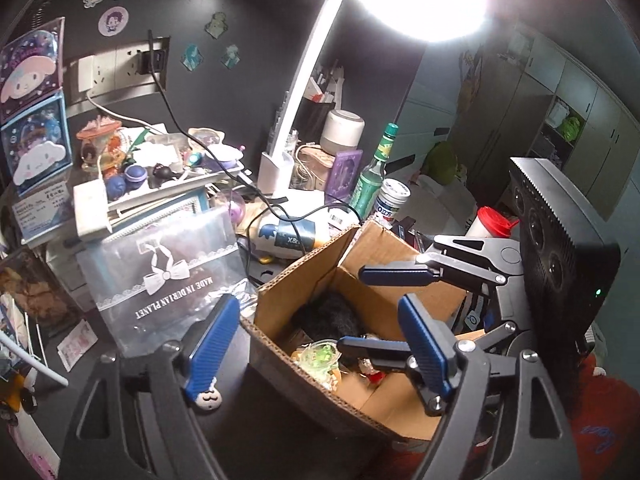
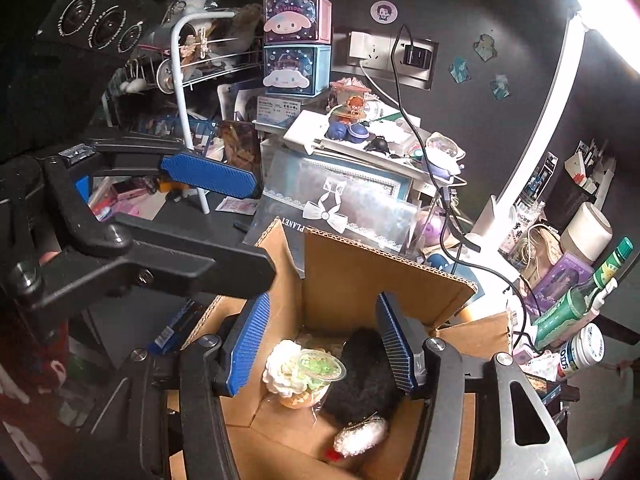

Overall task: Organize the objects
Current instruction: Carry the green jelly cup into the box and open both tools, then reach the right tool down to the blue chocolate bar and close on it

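Note:
An open cardboard box (image 1: 276, 300) (image 2: 344, 268) stands on the dark desk. Inside lie a clear cup with green pieces (image 2: 322, 366) (image 1: 318, 354), a white frilly item (image 2: 282, 368), a black fuzzy object (image 2: 366, 364) (image 1: 330, 312) and a small white beaded purse (image 2: 360, 438). My right gripper (image 2: 324, 344) (image 1: 360, 312) is open and empty, hanging inside the box just above the cup. My left gripper (image 1: 320, 344) (image 2: 240, 232) is open and empty, straddling the box's near left corner, one finger outside the box wall.
A silver zip bag printed "MADE IN DURIAN PLANET" (image 1: 168, 276) leans left of the box. Behind are a stacked tray of figurines (image 1: 160, 176), a white desk lamp (image 1: 296, 120), a black cable (image 1: 256, 196), a green bottle (image 1: 372, 176) and a white jar (image 1: 392, 198).

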`<move>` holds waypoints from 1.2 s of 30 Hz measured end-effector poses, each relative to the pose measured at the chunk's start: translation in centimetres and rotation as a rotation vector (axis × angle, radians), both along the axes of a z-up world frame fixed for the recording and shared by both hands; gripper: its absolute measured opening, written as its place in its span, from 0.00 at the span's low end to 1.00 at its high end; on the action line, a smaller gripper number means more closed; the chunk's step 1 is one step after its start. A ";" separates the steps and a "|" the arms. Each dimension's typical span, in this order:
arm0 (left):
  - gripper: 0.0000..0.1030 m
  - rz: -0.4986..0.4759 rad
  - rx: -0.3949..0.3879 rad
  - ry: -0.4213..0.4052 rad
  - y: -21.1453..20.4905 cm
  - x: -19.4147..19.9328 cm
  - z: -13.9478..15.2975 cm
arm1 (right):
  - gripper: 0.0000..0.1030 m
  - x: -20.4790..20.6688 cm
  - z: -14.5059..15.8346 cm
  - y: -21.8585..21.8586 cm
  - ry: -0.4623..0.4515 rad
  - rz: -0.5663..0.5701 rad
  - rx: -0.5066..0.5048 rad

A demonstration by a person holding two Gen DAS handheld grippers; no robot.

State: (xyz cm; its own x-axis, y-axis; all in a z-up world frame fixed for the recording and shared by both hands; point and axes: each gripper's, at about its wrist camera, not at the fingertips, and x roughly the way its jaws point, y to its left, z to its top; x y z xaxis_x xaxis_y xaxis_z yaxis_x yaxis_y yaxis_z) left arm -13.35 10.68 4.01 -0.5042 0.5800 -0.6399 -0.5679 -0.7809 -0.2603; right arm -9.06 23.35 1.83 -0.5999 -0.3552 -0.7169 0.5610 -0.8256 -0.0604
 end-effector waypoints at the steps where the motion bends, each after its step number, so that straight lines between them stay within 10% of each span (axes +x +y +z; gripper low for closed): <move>1: 0.76 0.015 0.003 0.007 -0.7 0.3 0.1 | 0.50 0.2 0.1 -0.1 0.002 0.002 -0.005; 18: 0.86 0.355 -0.044 0.098 -15.7 7.7 -3.6 | 0.50 7.3 -2.7 -13.2 -0.046 0.325 -0.150; 29: 0.86 0.478 -0.038 -0.027 -21.3 9.4 -11.8 | 0.50 6.4 -15.7 -17.3 -0.179 0.101 -0.082; 36: 0.86 0.450 -0.023 -0.049 -21.6 9.4 -12.9 | 0.50 5.0 -18.4 -17.8 -0.151 0.031 0.034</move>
